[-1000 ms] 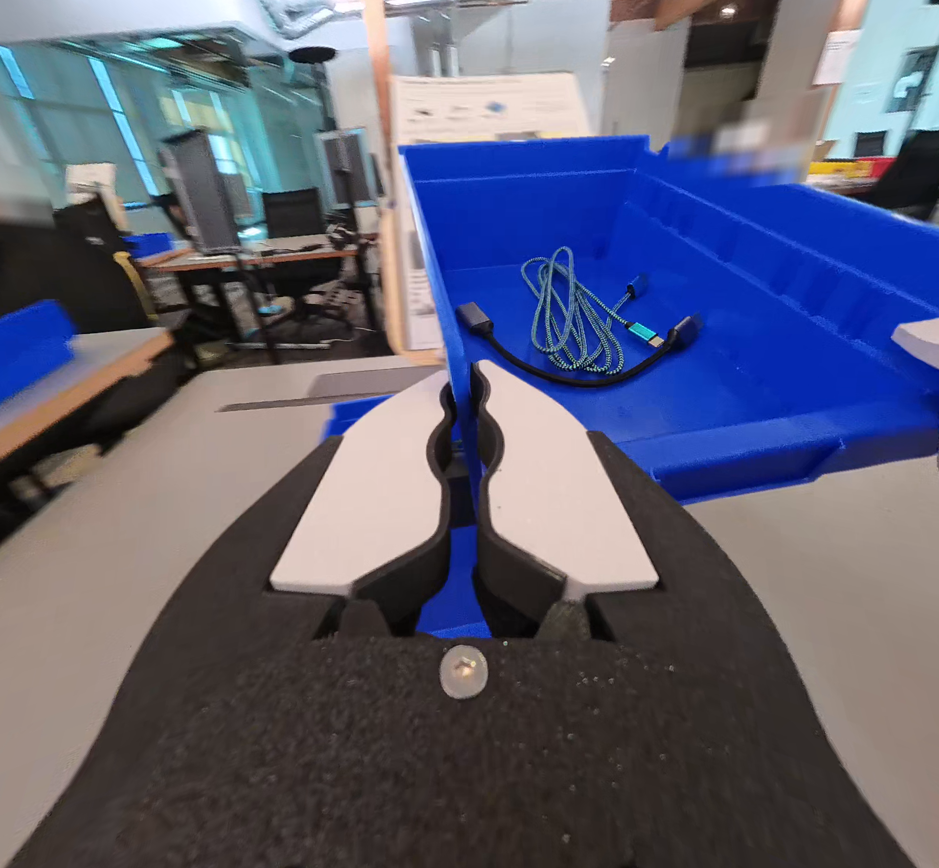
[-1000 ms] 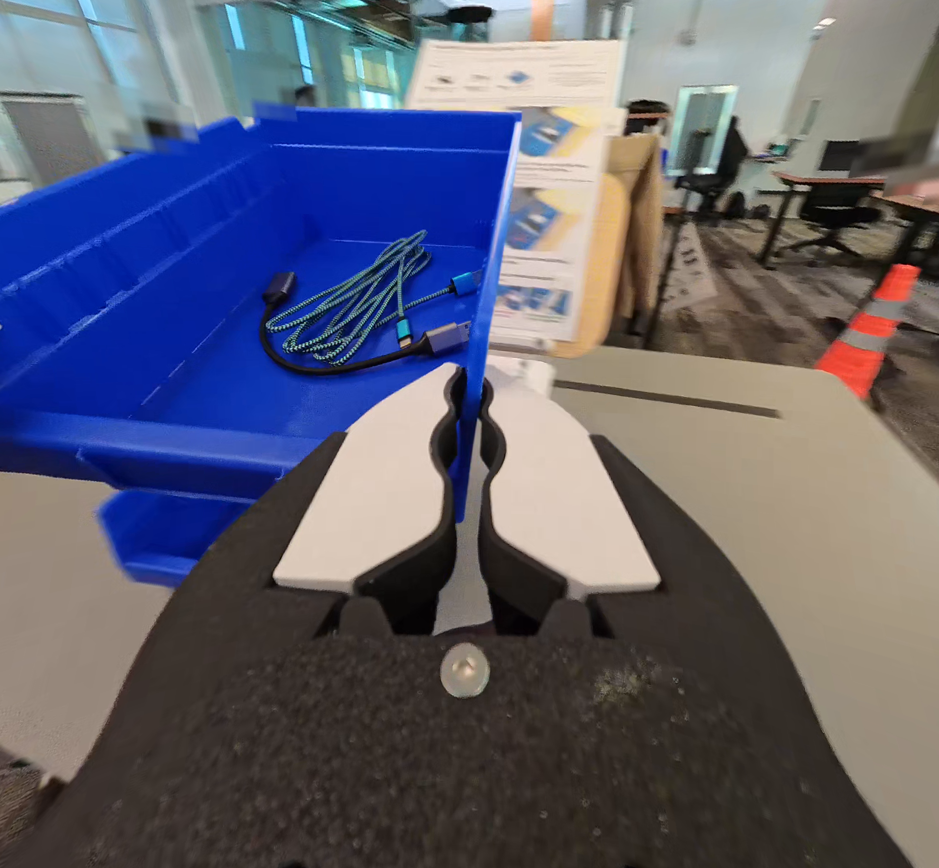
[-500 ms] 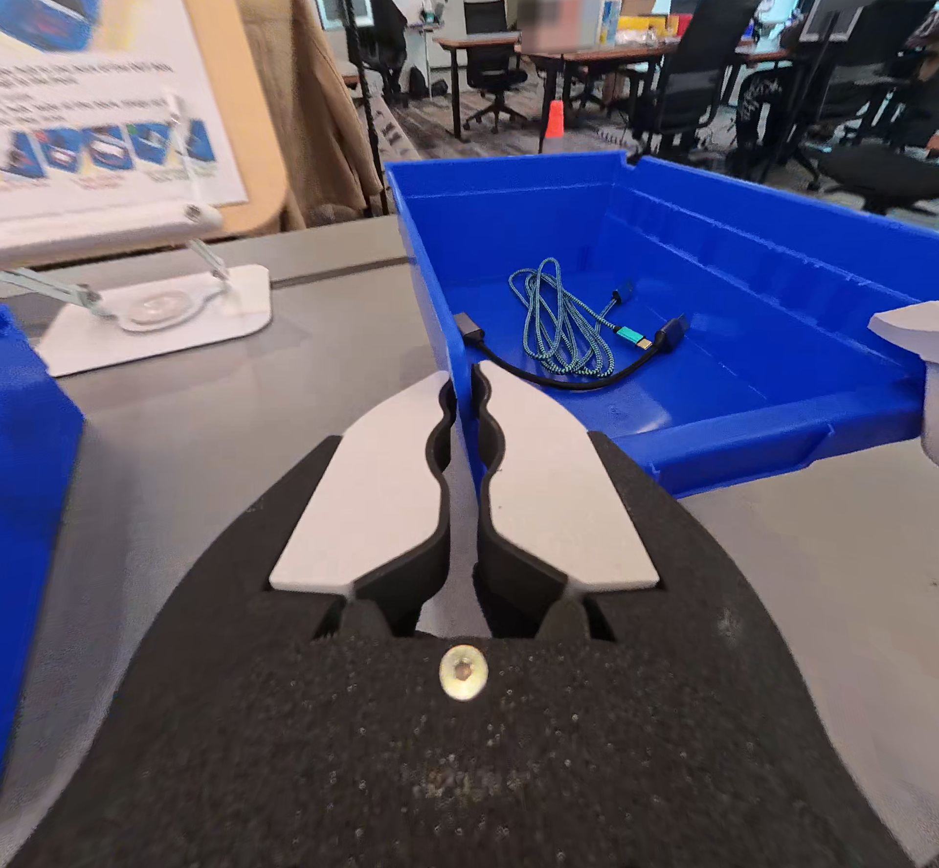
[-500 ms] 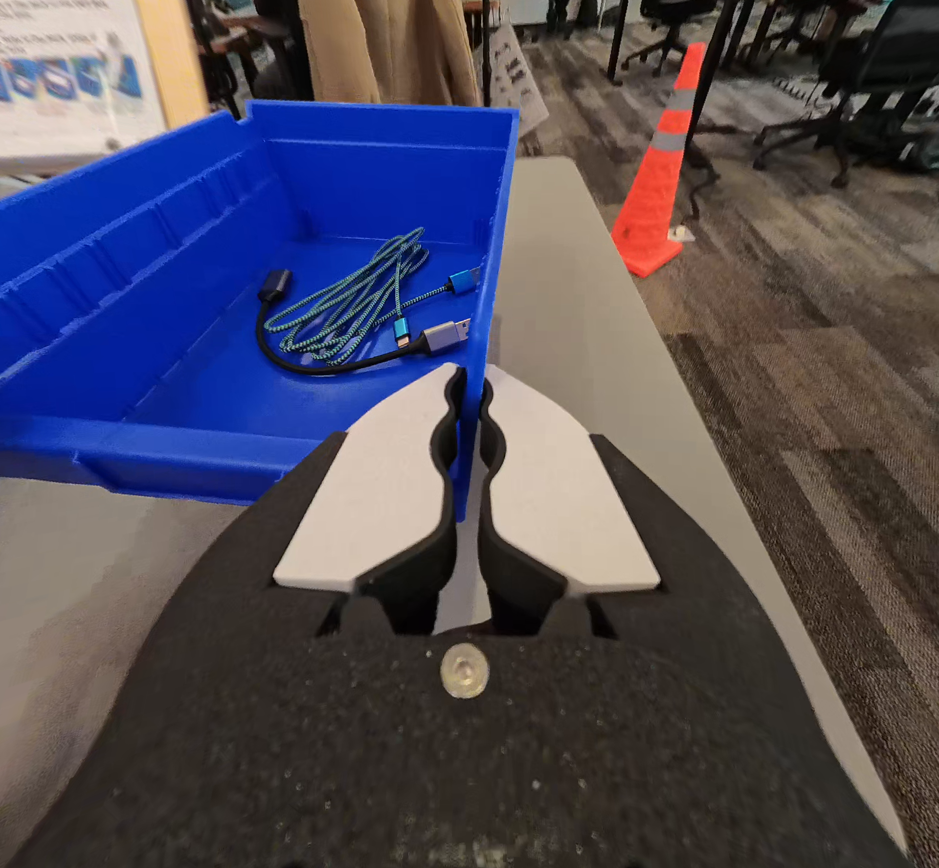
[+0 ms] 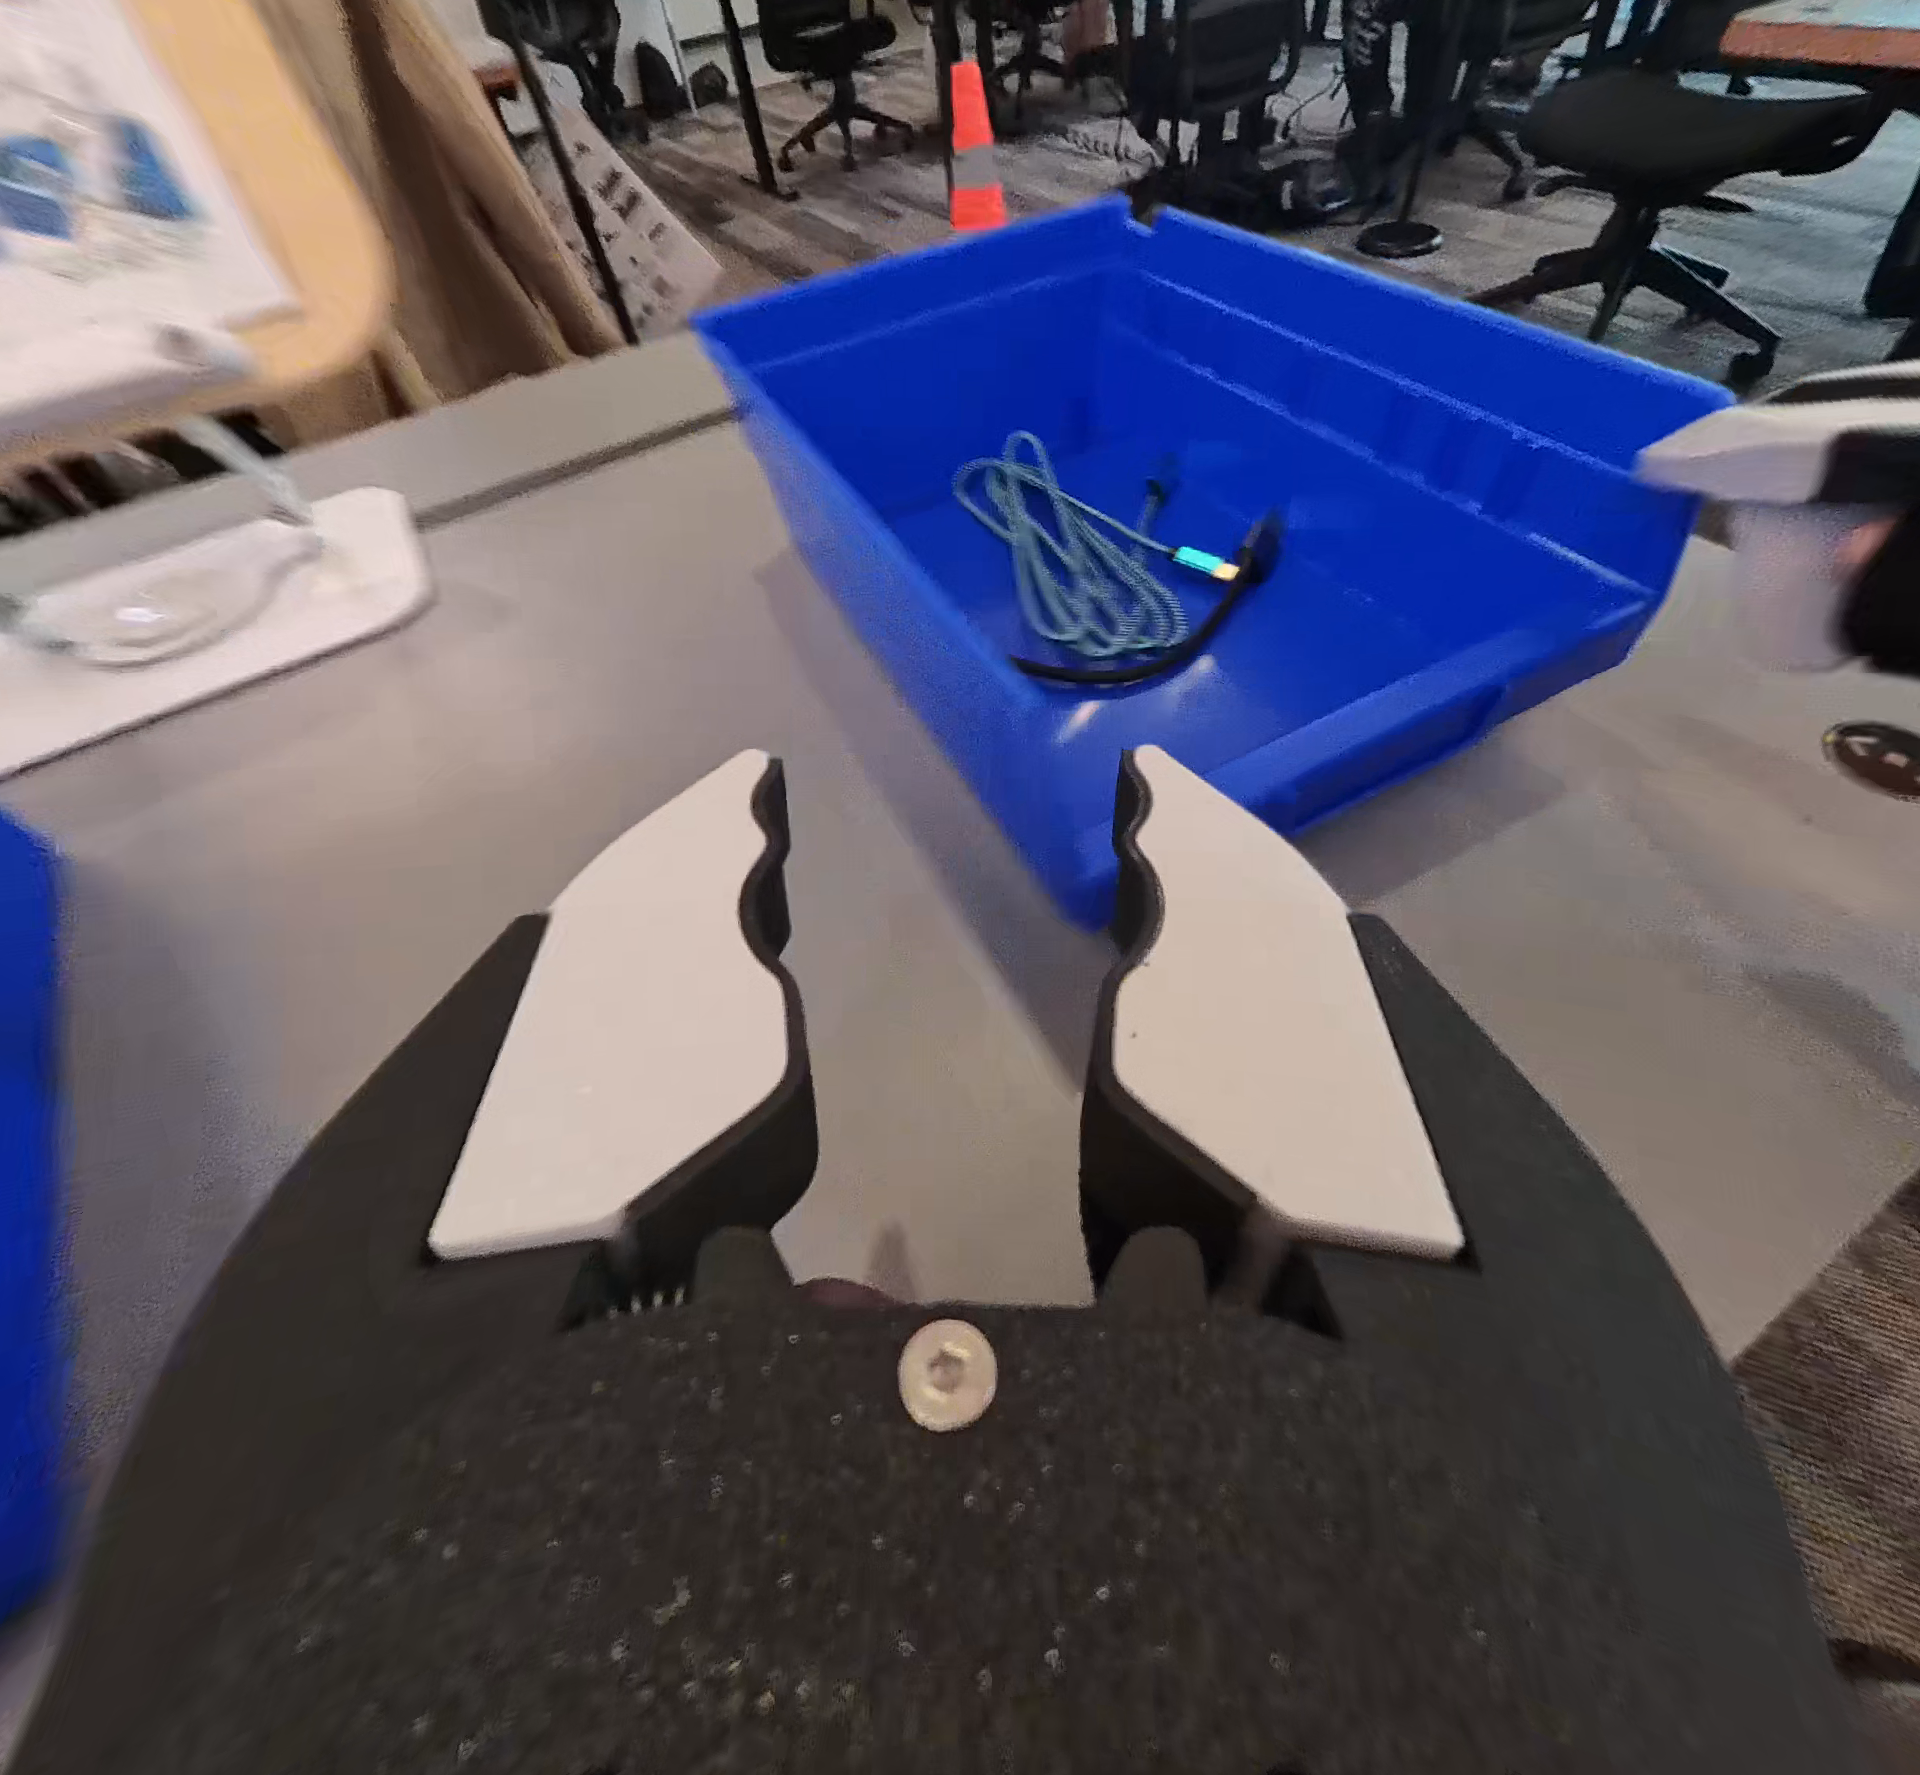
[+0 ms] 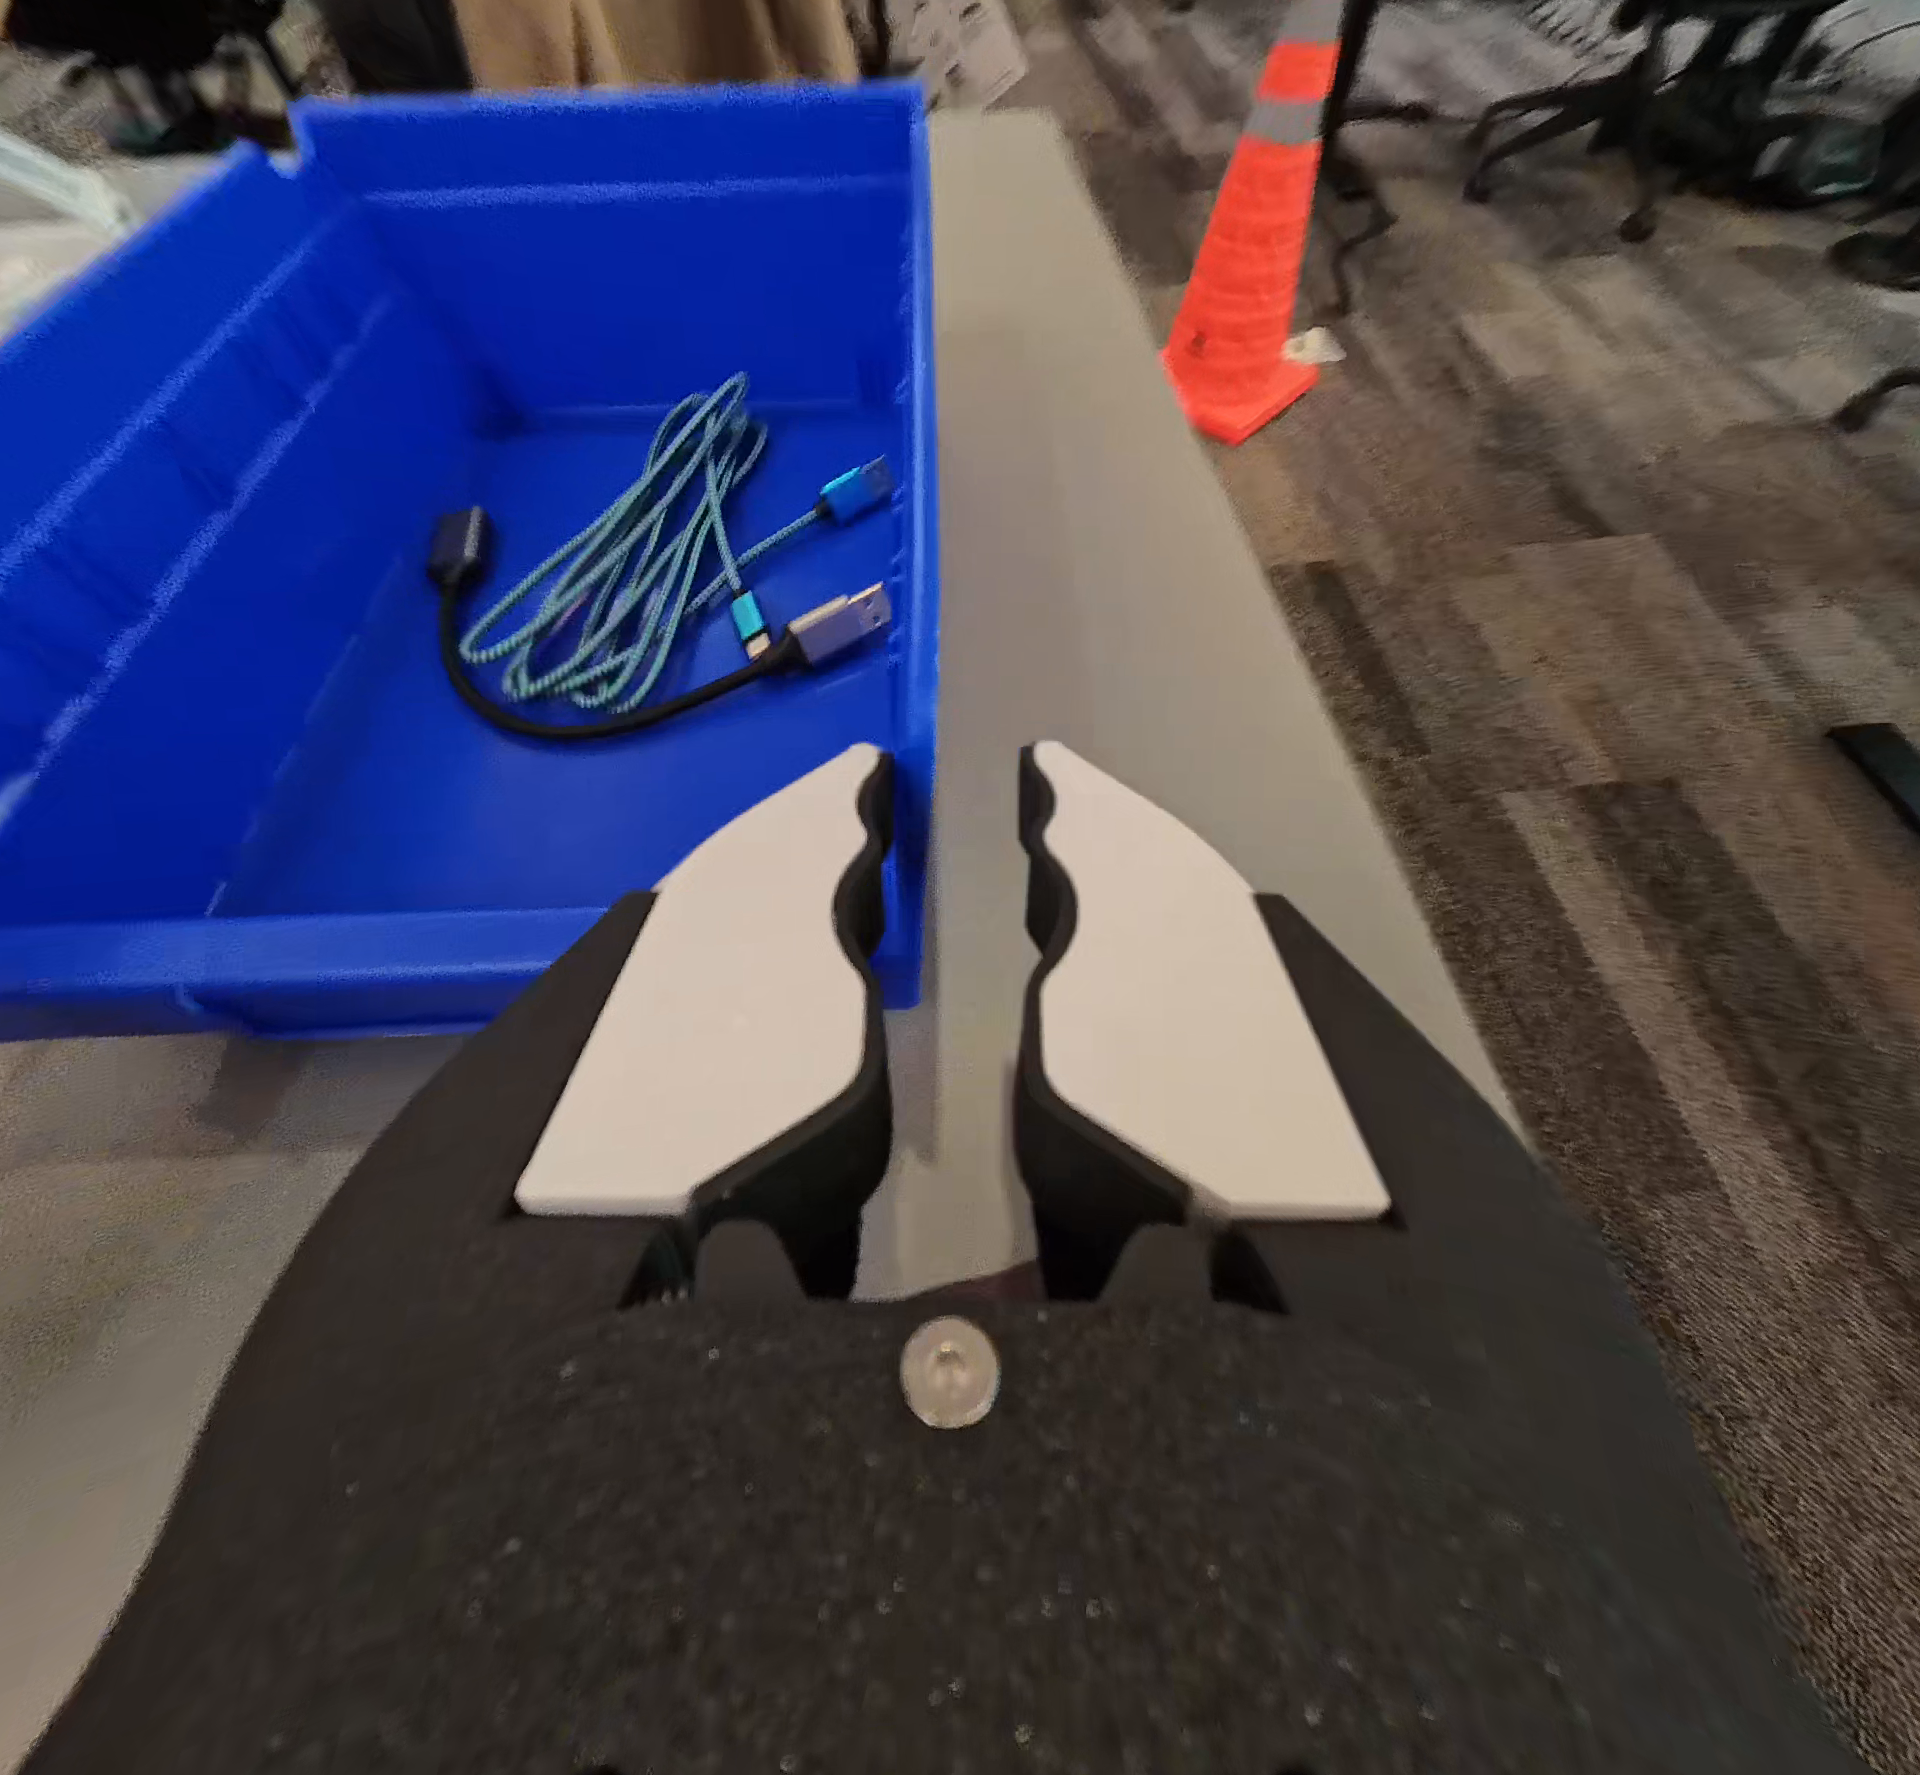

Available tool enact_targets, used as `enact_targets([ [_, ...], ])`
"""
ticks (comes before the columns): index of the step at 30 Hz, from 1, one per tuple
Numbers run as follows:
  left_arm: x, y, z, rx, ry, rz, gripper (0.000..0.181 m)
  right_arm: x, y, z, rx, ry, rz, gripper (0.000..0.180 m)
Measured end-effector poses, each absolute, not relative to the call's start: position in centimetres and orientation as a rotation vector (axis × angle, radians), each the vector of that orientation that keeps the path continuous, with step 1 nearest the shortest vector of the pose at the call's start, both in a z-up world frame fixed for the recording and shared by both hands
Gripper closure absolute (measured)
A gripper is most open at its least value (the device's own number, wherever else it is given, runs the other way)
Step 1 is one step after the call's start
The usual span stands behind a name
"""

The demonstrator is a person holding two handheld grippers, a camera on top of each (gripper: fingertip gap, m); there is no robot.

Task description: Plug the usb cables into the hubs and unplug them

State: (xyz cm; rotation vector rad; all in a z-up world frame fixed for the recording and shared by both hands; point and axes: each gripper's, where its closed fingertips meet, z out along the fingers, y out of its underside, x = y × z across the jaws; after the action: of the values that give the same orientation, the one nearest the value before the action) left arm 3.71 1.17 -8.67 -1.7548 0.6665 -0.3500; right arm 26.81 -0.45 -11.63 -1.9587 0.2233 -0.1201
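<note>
- The braided teal cable (image 6: 623,572) lies coiled on the floor of the blue bin (image 6: 208,437), with a short black cable (image 6: 582,717) curving round it; their plugs sit toward the bin's right wall. Nothing is mated, and no hub shows.
- The bin rests flat on the grey table (image 5: 582,686), likely set there to bring the cables within reach.
- The left gripper (image 5: 951,821) hangs wide open and empty just off the bin's near corner, tilted down toward the table.
- The right gripper (image 6: 954,769) is partly open, holding nothing; its left finger overlaps the bin's right wall, though contact is unclear.
- An orange cone (image 6: 1268,198) stands on the floor beyond.
</note>
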Motion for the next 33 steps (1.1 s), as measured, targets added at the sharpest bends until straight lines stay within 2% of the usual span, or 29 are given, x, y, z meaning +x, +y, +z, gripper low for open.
enact_targets([
  [3,-6.2,0.9,-4.5,-1.693,0.565,-0.251,0.13,24.0,-3.1,-6.2,-1.802,0.211,-0.19,0.149],
  [6,-19.9,2.1,-2.8,-1.732,0.353,-0.102,0.126,13.0,-3.3,-3.0,-1.755,-0.005,-0.156,0.147],
  [9,-32.3,2.5,-3.9,-1.786,0.144,0.027,0.123,-2.8,-2.0,-4.7,-1.762,-0.225,0.148,0.144],
  [12,-39.5,2.8,-6.3,-1.834,0.049,0.108,0.121,-14.0,0.2,-8.5,-1.866,-0.317,0.292,0.137],
  [17,-41.4,5.2,-11.3,-1.943,0.028,0.025,0.119,-19.1,4.5,-12.0,-1.925,-0.214,0.158,0.123],
  [20,-40.5,7.0,-12.8,-1.985,0.059,-0.017,0.125,-19.7,5.7,-12.5,-1.927,-0.176,0.116,0.125],
  [21,-39.8,7.5,-12.8,-1.987,0.083,-0.056,0.145,-19.9,6.1,-12.9,-1.943,-0.181,0.109,0.13],
  [22,-39.6,7.8,-12.7,-1.997,0.087,-0.062,0.178,-20.2,6.5,-13.2,-1.956,-0.189,0.117,0.156],
  [23,-39.6,8.2,-12.6,-2.008,0.088,-0.057,0.178,-20.2,6.8,-13.3,-1.961,-0.183,0.114,0.175],
  [28,-40.6,8.3,-11.7,-2.004,0.096,-0.093,0.179,-21.0,7.4,-12.1,-1.894,-0.114,0.085,0.177],
  [33,-46.1,8.4,-9.8,-1.975,0.096,-0.074,0.179,-26.4,7.2,-11.1,-1.854,-0.144,0.121,0.176],
])
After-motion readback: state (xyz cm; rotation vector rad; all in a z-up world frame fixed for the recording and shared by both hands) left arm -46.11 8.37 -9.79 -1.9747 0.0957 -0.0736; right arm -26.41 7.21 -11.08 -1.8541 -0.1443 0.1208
